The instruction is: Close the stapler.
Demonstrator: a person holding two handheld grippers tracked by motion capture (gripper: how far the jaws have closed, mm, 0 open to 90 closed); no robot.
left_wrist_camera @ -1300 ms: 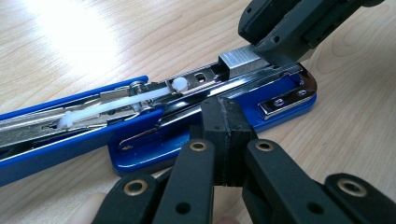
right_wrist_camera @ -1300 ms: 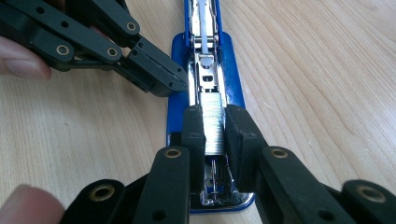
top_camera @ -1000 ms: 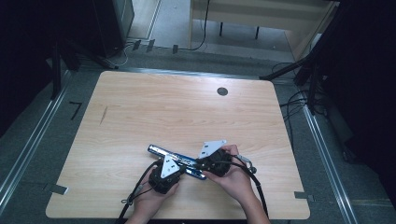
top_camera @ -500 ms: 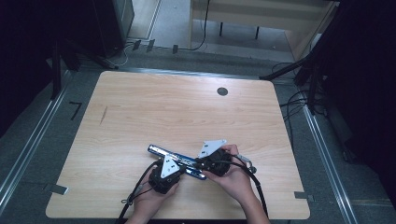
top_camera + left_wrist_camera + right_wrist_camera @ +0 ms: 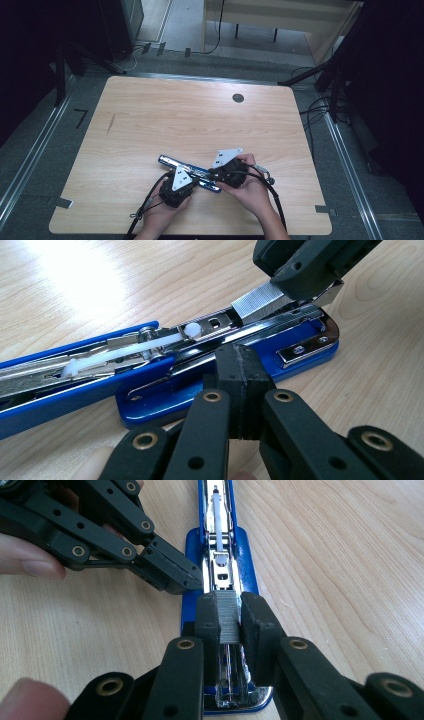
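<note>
A blue stapler (image 5: 172, 162) lies swung open flat on the wooden table (image 5: 200, 120), near its front edge. Its metal magazine channel (image 5: 210, 325) faces up, with a white pusher (image 5: 218, 510) inside. My right gripper (image 5: 230, 616) is shut on a strip of silver staples (image 5: 229, 620), held just over the channel's front end. The staples (image 5: 257, 302) tilt down onto the rail. My left gripper (image 5: 243, 372) is shut with nothing between its pads, and its tip rests against the stapler's side (image 5: 192, 545). Both grippers (image 5: 202, 177) meet over the stapler.
A round black grommet hole (image 5: 238, 98) sits near the table's far edge. Cables (image 5: 272, 200) trail from the grippers toward the front edge. Dark equipment and a wooden desk (image 5: 280, 20) stand beyond the table.
</note>
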